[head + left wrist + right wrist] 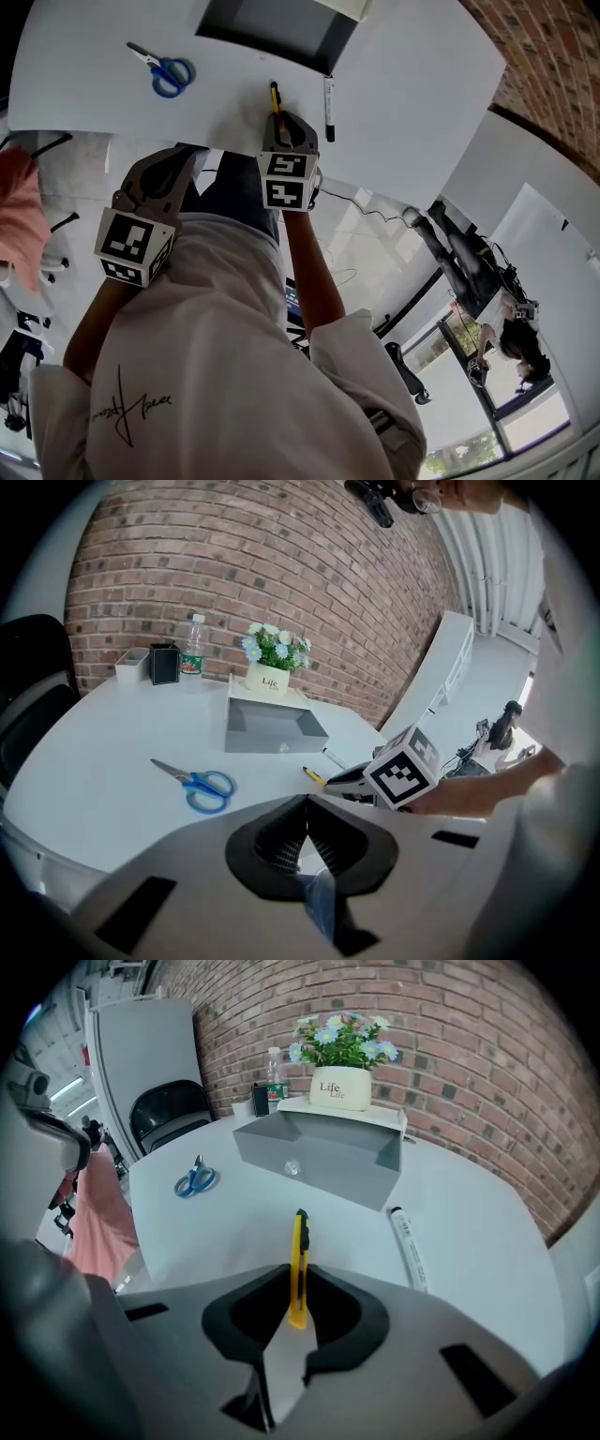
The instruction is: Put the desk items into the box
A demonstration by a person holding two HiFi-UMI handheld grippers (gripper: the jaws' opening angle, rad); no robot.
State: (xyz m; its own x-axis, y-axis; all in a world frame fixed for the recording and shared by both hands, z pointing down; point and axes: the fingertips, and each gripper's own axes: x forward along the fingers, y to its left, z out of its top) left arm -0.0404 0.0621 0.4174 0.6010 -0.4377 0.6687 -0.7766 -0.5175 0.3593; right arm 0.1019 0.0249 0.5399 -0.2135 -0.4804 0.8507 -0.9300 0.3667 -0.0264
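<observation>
A yellow utility knife [299, 1255] stands on its edge between the pads of my right gripper [299, 1286], which is shut on its near end. In the head view the knife [275, 97] points toward the open grey box [277, 26] at the table's far side. Blue-handled scissors [169, 73] lie flat to the left, and a black-and-white marker [328, 105] lies just right of the knife. My left gripper [186, 157] hovers at the table's near edge, jaws shut with nothing in them [306, 822]. The scissors [197, 782] are ahead and left of it.
A white pot of flowers [339, 1087] stands behind the box [319, 1152]. A water bottle [192, 647] and a black holder [165, 664] sit by the brick wall. A black chair [169, 1105] is at the table's left side. A person stands off to the right [473, 272].
</observation>
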